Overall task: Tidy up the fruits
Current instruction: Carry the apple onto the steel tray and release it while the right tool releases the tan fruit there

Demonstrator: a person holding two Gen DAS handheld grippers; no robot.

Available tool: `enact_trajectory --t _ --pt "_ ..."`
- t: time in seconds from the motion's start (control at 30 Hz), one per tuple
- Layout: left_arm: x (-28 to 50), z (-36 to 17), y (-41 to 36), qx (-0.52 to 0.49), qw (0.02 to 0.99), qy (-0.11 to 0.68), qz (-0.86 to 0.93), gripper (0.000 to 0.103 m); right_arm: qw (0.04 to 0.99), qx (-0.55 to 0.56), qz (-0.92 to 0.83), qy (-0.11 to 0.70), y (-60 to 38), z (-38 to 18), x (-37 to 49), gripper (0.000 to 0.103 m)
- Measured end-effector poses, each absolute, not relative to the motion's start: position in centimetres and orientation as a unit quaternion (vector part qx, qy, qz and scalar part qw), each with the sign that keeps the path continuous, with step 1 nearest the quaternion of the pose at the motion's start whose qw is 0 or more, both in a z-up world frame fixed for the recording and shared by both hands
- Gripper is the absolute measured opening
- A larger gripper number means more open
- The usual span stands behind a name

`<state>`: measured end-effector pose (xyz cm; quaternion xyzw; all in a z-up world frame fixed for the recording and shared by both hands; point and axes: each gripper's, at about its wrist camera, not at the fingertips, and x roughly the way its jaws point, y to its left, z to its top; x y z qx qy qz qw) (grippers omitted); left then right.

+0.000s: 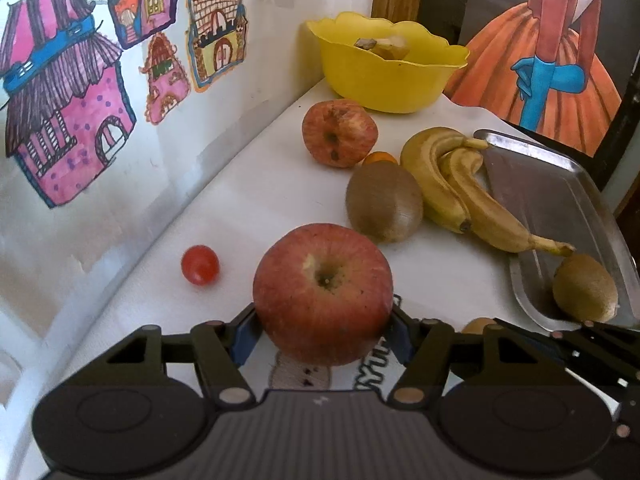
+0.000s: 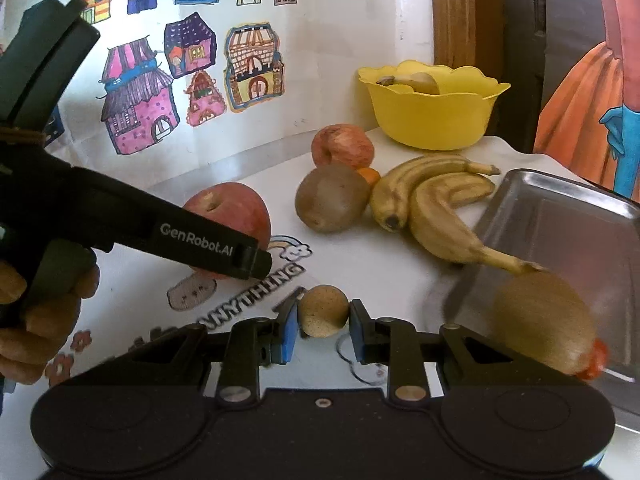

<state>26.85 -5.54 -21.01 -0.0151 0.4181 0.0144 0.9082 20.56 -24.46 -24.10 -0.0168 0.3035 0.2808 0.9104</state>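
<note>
My left gripper (image 1: 322, 322) is shut on a red apple (image 1: 320, 288), its blue pads pressing both sides just above the printed white cloth. In the right wrist view the same apple (image 2: 230, 210) shows behind the left gripper's black finger (image 2: 248, 260), with a person's hand (image 2: 44, 320) on the handle. My right gripper (image 2: 324, 330) is shut on a small round tan fruit (image 2: 323, 310). A metal tray (image 1: 552, 200) (image 2: 568, 240) lies at the right with a kiwi (image 1: 585, 288) (image 2: 544, 320) near its front corner. The yellow bowl (image 1: 384, 80) (image 2: 432, 124) stands at the back.
On the table lie a second apple (image 1: 339, 133), a kiwi (image 1: 384, 202), two bananas (image 1: 452, 184), a small orange fruit (image 1: 380, 157) and a cherry tomato (image 1: 200, 265). A wall with house drawings (image 1: 72, 120) closes the left side. The bowl holds a banana piece (image 2: 416, 82).
</note>
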Motion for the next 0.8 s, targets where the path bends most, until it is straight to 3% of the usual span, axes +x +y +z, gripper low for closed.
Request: enact_trajectory --t 0.8 --pt "24.7 -21.5 -9.7 -0.030 0.922 0.385 0.022 0.068 0.911 -0.002 0.286 0.298 -29.3 -23.4 18.2 0.029"
